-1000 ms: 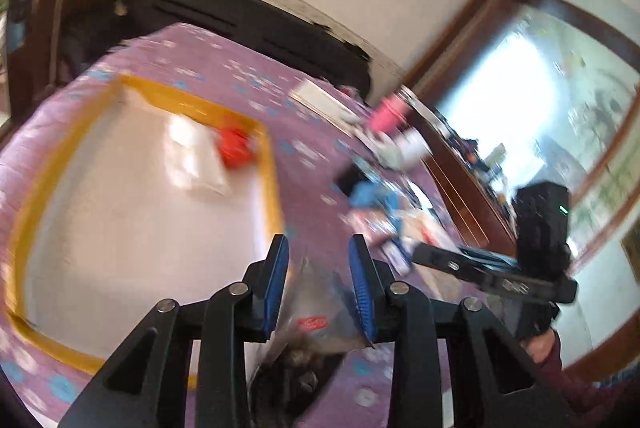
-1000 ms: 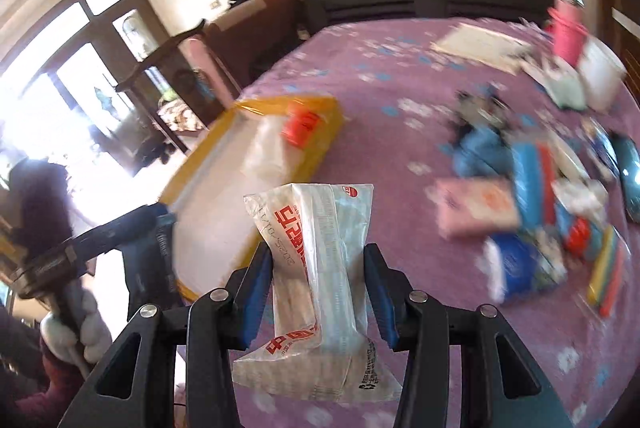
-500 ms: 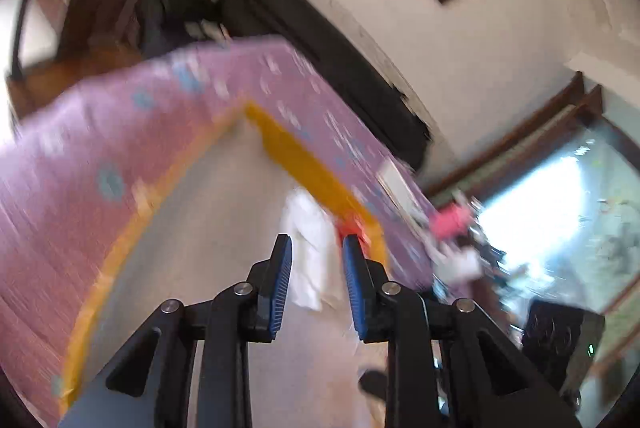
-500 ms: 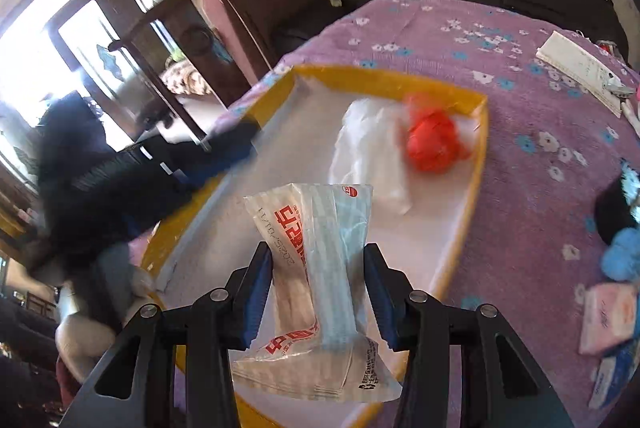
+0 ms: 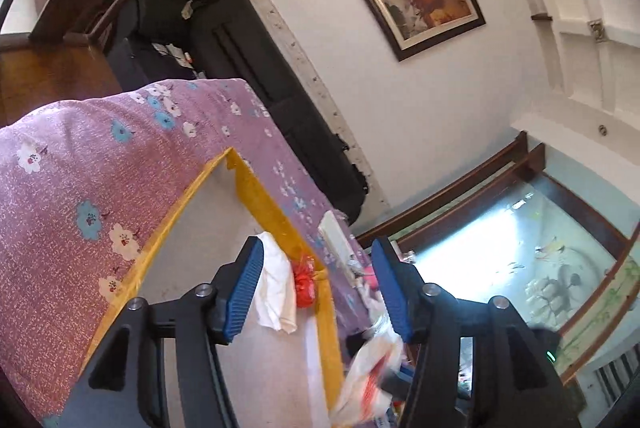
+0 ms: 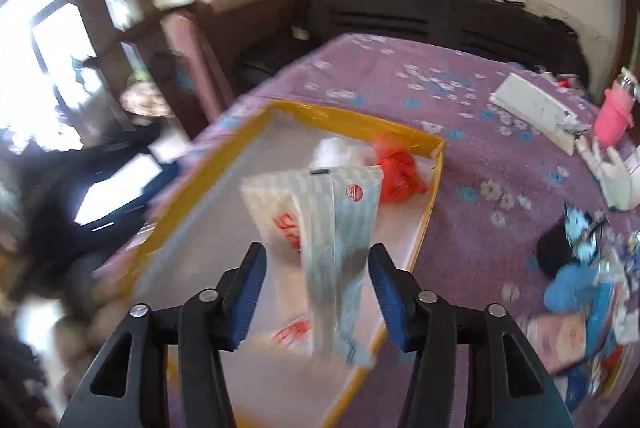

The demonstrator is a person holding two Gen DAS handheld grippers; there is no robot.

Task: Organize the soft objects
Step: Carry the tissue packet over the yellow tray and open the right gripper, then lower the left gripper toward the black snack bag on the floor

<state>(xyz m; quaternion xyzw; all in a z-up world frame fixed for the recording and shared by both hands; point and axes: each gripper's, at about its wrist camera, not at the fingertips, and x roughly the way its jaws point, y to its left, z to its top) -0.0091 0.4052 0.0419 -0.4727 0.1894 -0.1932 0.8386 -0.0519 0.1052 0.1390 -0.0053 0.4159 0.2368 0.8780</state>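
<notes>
A yellow-rimmed white tray [image 6: 436, 164] lies on the purple flowered cloth. In it lie a white soft bundle [image 6: 336, 152] and a red bundle [image 6: 396, 168]; both also show in the left wrist view, white [image 5: 276, 288] and red [image 5: 304, 288]. My right gripper [image 6: 316, 292] is over the tray with its jaws spread; a clear packet with red print [image 6: 320, 224] stands blurred between them, loose, not pinched. My left gripper [image 5: 316, 292] is open and empty above the tray [image 5: 256, 192]. The same packet [image 5: 372, 372] shows at the tray's right edge.
A pile of soft items, blue, pink and black [image 6: 580, 280], lies on the cloth right of the tray. A pink bottle [image 6: 614, 112] and a white flat box [image 6: 536, 108] sit further back. A dark sofa [image 6: 440, 16] stands behind the table.
My right gripper moved left over the tray and opened, letting the packet go. My left gripper swung up and left, away from a clear bag, and opened wide.
</notes>
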